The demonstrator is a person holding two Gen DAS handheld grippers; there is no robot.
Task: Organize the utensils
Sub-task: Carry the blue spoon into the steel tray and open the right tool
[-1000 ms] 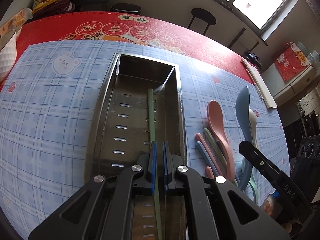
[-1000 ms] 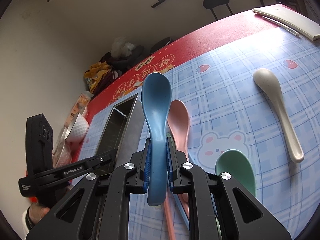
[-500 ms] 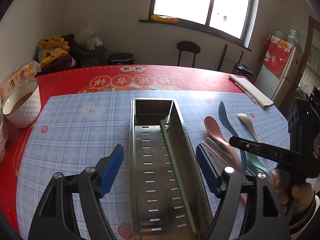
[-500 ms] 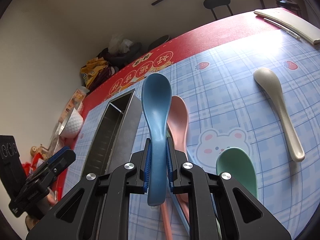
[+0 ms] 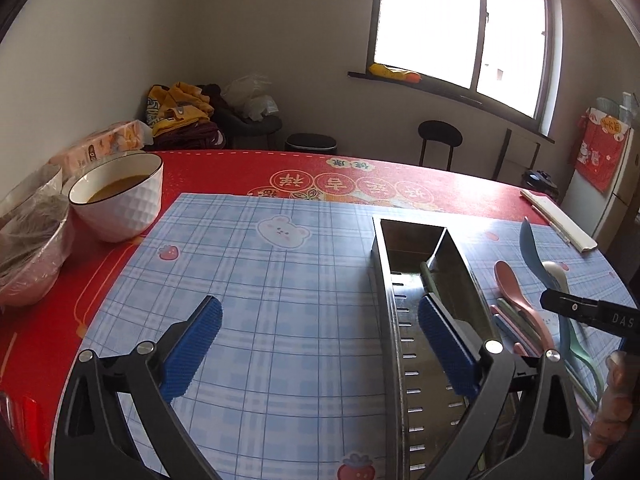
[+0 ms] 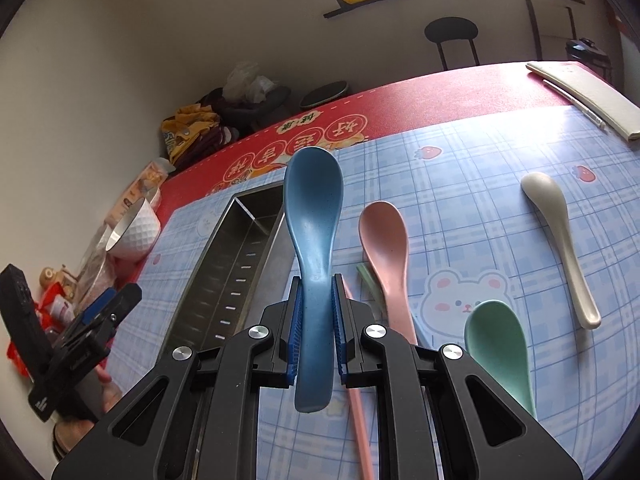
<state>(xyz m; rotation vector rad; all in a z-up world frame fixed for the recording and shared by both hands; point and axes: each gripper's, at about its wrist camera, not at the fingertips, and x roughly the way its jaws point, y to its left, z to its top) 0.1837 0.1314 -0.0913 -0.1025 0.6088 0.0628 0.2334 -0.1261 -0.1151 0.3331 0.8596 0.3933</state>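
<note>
My right gripper (image 6: 316, 316) is shut on a blue spoon (image 6: 314, 224) and holds it above the mat, just right of the steel utensil tray (image 6: 224, 276). My left gripper (image 5: 320, 340) is wide open and empty over the mat, left of the tray (image 5: 384, 320). A green chopstick (image 5: 426, 276) lies inside the tray. A pink spoon (image 6: 384, 248), a green spoon (image 6: 500, 344), a white spoon (image 6: 560, 232) and loose chopsticks (image 6: 360, 420) lie on the mat right of the tray.
A white bowl of brown liquid (image 5: 120, 196) and a plastic-covered bowl (image 5: 28, 248) stand at the left table edge. A white folded item (image 6: 588, 92) lies at the far right. The blue checked mat (image 5: 260, 280) covers the red tablecloth.
My left gripper let go of the green chopstick in the tray, opened wide, and drew back and to the left. My right gripper keeps holding the blue spoon, now nearer the tray.
</note>
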